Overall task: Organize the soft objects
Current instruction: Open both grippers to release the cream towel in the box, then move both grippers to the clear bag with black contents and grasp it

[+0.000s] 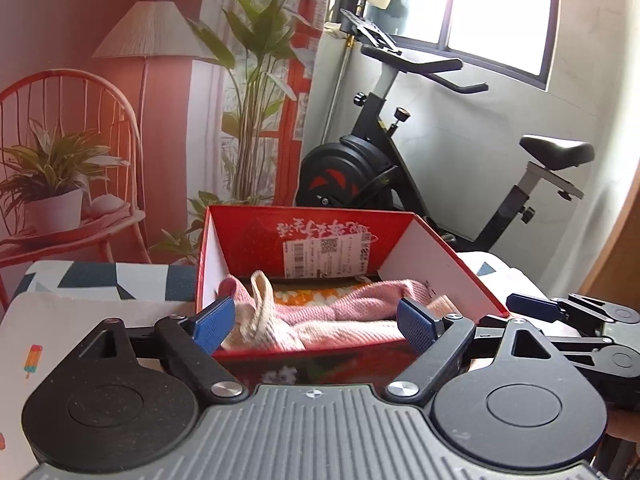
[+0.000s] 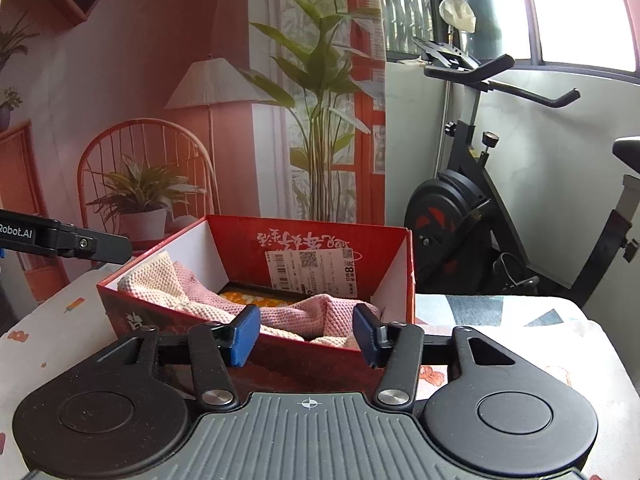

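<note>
A red cardboard box (image 1: pixel 452 264) (image 2: pixel 396 276) with white inner walls stands on the patterned table. A pink and cream knitted cloth (image 1: pixel 340 312) (image 2: pixel 208 300) lies crumpled inside it, over an orange flowered cloth (image 1: pixel 316 294) (image 2: pixel 260 301). My left gripper (image 1: pixel 316 322) stands wide open at the box's near wall, its blue pads apart from the cloth. My right gripper (image 2: pixel 306 334) is open too, pads on either side of a pink fold without pressing it. The right gripper (image 1: pixel 532 308) also shows at the box's right side in the left wrist view.
The table wears a cloth (image 2: pixel 520 316) with triangles and small prints. Behind it stand an exercise bike (image 1: pixel 384 168) (image 2: pixel 472 208), a backdrop (image 2: pixel 160 92) printed with a lamp, chair and plants, and a window (image 1: pixel 504 8).
</note>
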Available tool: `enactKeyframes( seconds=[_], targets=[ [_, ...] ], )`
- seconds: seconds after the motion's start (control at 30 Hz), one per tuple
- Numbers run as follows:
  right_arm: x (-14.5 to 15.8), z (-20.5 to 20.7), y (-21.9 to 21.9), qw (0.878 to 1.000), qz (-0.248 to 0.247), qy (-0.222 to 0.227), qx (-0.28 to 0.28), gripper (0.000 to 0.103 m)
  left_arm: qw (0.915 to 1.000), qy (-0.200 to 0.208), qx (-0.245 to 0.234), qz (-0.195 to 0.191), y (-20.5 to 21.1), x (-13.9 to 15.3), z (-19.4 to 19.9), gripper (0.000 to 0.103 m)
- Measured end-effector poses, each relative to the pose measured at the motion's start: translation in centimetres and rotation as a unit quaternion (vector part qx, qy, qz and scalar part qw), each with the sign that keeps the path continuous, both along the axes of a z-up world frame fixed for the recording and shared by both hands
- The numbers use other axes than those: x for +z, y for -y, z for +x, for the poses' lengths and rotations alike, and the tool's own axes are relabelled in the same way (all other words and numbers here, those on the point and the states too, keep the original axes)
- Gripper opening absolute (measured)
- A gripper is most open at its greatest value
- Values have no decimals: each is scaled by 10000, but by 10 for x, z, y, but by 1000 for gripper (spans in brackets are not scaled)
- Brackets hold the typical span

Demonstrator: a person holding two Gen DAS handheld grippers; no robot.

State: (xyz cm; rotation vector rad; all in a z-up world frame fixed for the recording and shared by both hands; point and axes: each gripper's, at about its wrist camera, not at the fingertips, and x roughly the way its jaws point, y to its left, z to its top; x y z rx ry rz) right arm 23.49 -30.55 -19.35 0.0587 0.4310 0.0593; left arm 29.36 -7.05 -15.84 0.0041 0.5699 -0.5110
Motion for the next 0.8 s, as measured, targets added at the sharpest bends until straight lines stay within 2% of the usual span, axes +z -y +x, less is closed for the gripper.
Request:
enactKeyframes(
  seconds=[0.13,0.27,0.53,0.67,0.8],
  targets=[
    [-14,-17,-6,9999,-34,-145,29,60,9998,-167,-53,-87,-7,-14,-18,89],
    [-37,-28,-9,9991,53,-426,-18,63,9994,-310,-135,102,-11,-36,-31,89],
    [-75,-41,-7,9952,247,-886,-343,72,9945,-1044,70,73,-30,-83,-26,89],
    [-86,-43,-5,9927,445,-1046,-398,73,9899,-1410,88,98,-32,-103,-23,89],
    [-92,-48,-13,9930,307,-1115,-236,73,9872,-1593,48,101,-33,-116,-22,89]
  ],
)
